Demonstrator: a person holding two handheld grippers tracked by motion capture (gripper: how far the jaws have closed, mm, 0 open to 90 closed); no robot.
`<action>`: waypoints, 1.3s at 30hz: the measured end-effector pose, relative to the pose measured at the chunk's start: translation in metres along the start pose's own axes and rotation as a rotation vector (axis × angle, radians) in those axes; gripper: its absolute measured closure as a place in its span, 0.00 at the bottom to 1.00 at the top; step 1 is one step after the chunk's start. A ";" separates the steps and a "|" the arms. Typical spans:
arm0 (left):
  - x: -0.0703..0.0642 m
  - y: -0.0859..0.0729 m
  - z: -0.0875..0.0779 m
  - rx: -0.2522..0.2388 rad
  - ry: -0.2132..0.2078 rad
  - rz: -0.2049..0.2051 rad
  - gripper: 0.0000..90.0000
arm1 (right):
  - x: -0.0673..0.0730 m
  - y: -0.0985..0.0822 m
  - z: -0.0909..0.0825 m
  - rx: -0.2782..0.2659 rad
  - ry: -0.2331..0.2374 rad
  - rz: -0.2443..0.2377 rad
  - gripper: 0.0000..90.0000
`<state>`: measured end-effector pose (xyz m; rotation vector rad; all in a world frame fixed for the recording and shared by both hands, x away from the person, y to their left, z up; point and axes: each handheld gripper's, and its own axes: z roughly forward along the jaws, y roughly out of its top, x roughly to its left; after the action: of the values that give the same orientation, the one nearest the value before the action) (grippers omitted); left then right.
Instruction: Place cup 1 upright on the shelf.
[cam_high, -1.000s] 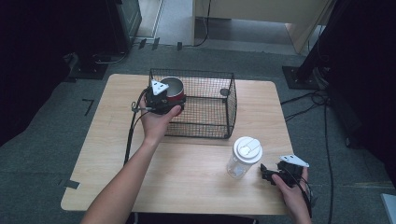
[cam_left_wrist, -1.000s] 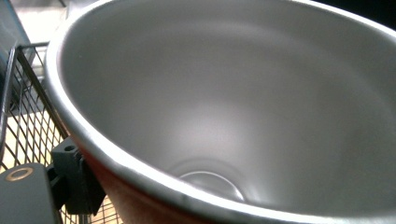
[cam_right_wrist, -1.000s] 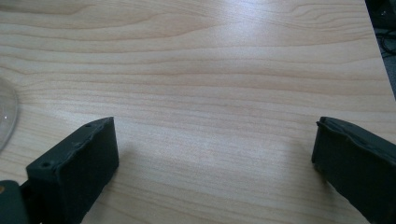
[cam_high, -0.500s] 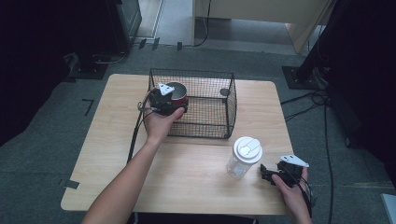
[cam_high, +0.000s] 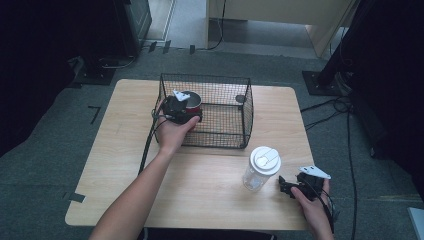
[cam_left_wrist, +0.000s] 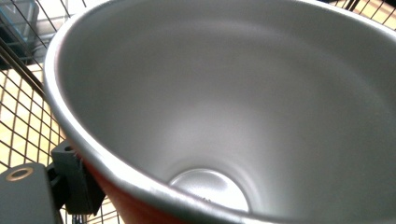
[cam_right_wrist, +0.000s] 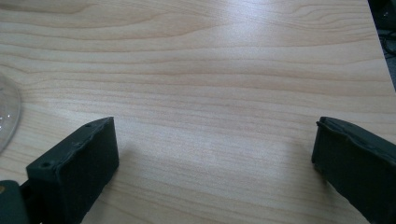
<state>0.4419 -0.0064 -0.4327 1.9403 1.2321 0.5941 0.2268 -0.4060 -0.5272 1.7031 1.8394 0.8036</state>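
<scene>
A red cup (cam_high: 192, 99) with a bare steel inside (cam_left_wrist: 233, 107) is held at the left part of the black wire basket (cam_high: 220, 136), within its rim. My left gripper (cam_high: 188, 108) is shut on the cup's wall; one of its fingers (cam_left_wrist: 70, 179) presses the red outside. Whether the cup touches the basket floor I cannot tell. My right gripper (cam_high: 286, 188) rests low at the table's front right, open, with bare wood between its jaws (cam_right_wrist: 215, 163). A clear bottle with a white lid (cam_high: 263, 167) stands just left of it, its base edge (cam_right_wrist: 6, 112) apart from the jaws.
A small dark round object (cam_high: 240, 98) lies in the basket's far right corner. The wooden table (cam_high: 200, 195) ends close to the right hand. Cables trail from both grippers; dark stands and cables sit on the floor beyond the table.
My left gripper has carried the red cup rightward, from the basket's left edge further in over the basket. The right gripper and the bottle have stayed still.
</scene>
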 end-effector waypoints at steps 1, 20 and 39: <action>0.000 0.000 0.001 0.012 0.002 0.001 0.08 | 0.000 0.000 0.000 0.000 0.000 0.000 0.01; 0.006 0.008 0.009 0.151 -0.052 -0.019 0.08 | 0.000 0.000 0.000 0.000 0.000 0.000 0.01; -0.004 0.008 0.005 0.269 -0.003 0.064 0.08 | 0.000 0.000 0.000 0.000 0.000 0.000 0.01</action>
<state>0.4485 -0.0141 -0.4291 2.2088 1.3070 0.4756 0.2268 -0.4060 -0.5272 1.7026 1.8396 0.8036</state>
